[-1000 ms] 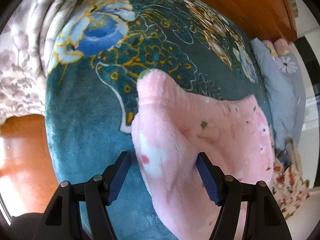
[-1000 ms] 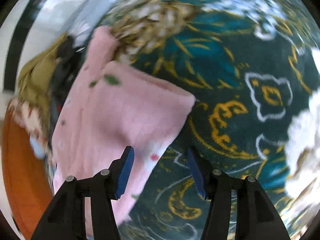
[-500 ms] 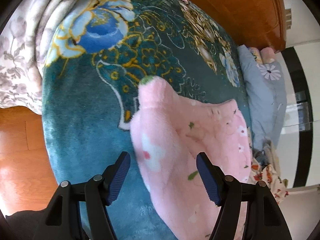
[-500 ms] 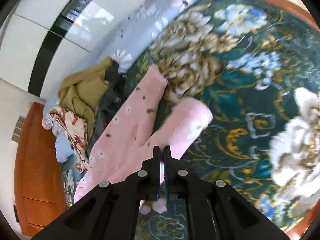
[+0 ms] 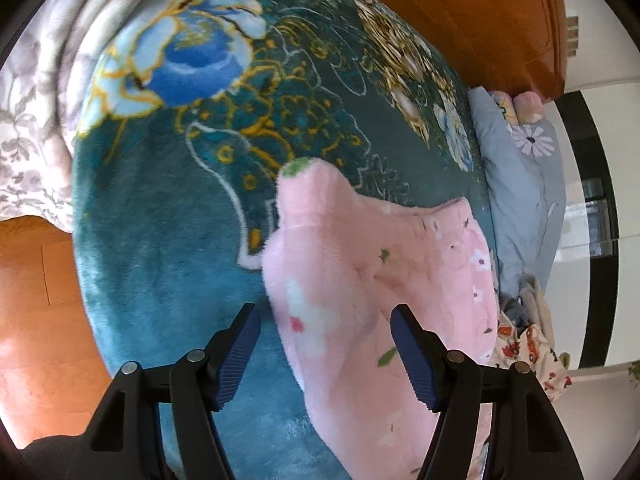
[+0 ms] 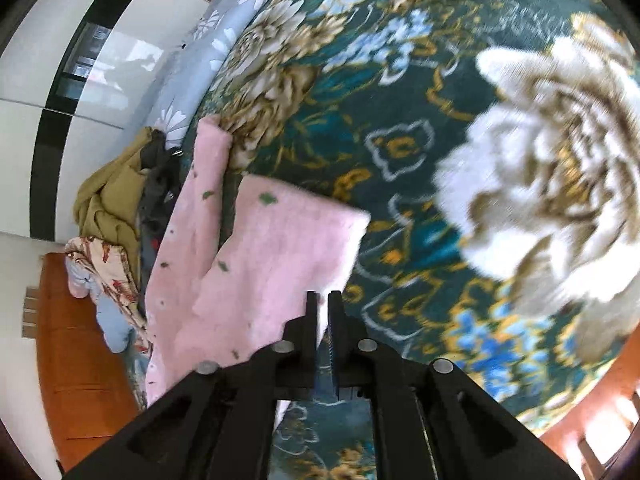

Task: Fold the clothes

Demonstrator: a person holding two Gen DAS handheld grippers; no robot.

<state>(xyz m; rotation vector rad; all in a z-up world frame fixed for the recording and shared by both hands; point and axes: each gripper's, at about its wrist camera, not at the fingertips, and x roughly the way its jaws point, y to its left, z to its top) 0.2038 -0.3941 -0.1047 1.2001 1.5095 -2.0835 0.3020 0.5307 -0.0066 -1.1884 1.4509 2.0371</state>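
Lying pink garment (image 5: 360,280), teal floral blanket (image 5: 160,240)

Black grippers (image 5: 326,350) w/ ribbed blue pads (image 5: 240,350), silver screws.

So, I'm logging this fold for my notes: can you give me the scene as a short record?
surface: teal floral blanket
garment: pink garment, partly folded over itself
left gripper: open, straddling the garment's near edge, pads not pressing
right gripper: jaws nearly closed and opening, garment edge between them
nearby: clothes pile beyond the garment
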